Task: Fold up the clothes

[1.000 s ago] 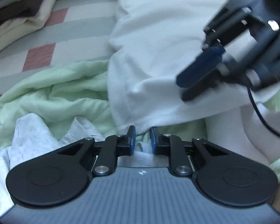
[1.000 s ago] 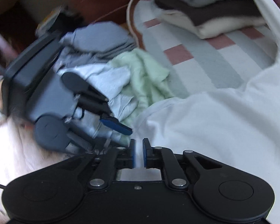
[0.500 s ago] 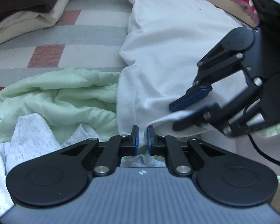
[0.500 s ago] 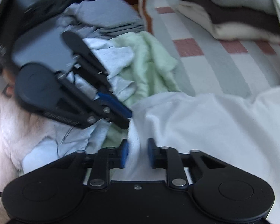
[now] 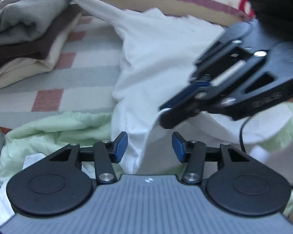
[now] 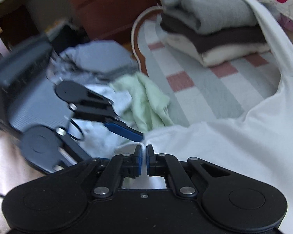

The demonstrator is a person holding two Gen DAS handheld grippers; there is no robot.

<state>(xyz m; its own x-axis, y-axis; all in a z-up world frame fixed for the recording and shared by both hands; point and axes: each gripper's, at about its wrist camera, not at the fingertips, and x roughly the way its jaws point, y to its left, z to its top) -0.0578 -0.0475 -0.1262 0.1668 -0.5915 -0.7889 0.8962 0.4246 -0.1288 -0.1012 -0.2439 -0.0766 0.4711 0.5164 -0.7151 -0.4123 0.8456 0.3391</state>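
Observation:
A white garment (image 5: 156, 62) lies spread over the striped bed sheet (image 5: 84, 78). In the left wrist view its near edge hangs down between the fingers of my left gripper (image 5: 149, 147), which stands open around the fold without pinching it. Just above, my right gripper (image 5: 165, 115) comes in from the right, shut on the same edge. The right wrist view shows my right gripper (image 6: 144, 160) shut on a thin strip of the white garment (image 6: 234, 140). One blue finger (image 6: 125, 129) of the left gripper reaches in from the left, close to that edge.
A stack of folded clothes (image 5: 25, 39) in grey, brown and cream sits at the back of the sheet. Crumpled pale green cloth (image 5: 58, 128) and grey garments (image 6: 103, 58) are piled near the bed's edge. Dark wooden furniture (image 6: 111, 5) stands beyond it.
My left gripper, shut half a second ago, has opened. My right gripper has closed on the white garment's edge and sits higher. Both views have tilted up toward the folded stack.

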